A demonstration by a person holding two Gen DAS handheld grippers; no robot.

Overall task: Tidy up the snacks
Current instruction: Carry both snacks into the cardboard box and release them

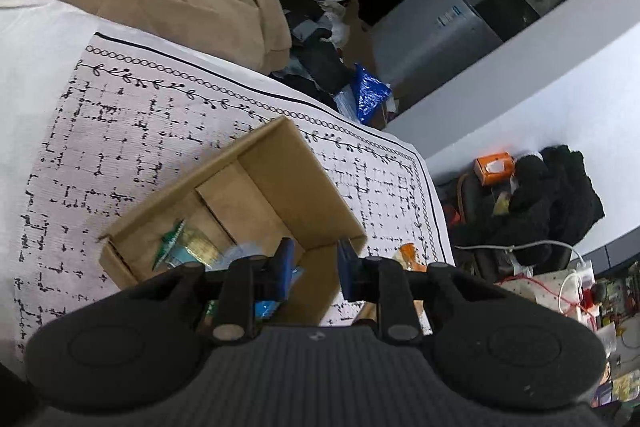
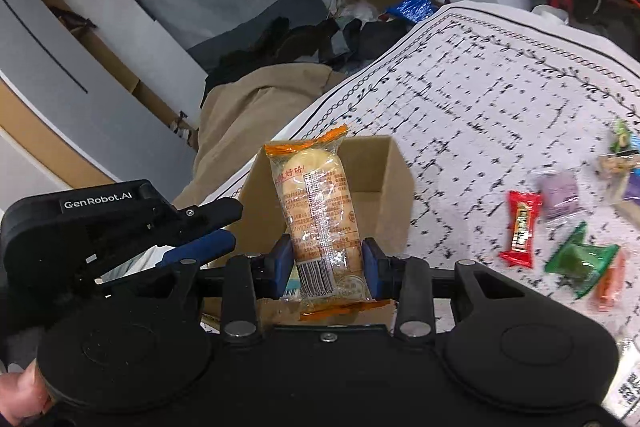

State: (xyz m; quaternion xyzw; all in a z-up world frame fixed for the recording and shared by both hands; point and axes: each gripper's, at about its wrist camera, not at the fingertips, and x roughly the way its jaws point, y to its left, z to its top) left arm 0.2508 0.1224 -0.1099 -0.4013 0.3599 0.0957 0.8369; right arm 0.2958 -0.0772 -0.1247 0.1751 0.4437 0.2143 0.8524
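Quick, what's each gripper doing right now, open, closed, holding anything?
Left gripper: jaws apart with nothing between them, above the cardboard box.
Right gripper: closed on a wrapped pastry, held upright.

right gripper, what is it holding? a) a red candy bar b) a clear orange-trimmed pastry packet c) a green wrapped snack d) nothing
b: in the right wrist view the right gripper has its blue pads pressed on both sides of the pastry packet, held upright in front of the cardboard box.
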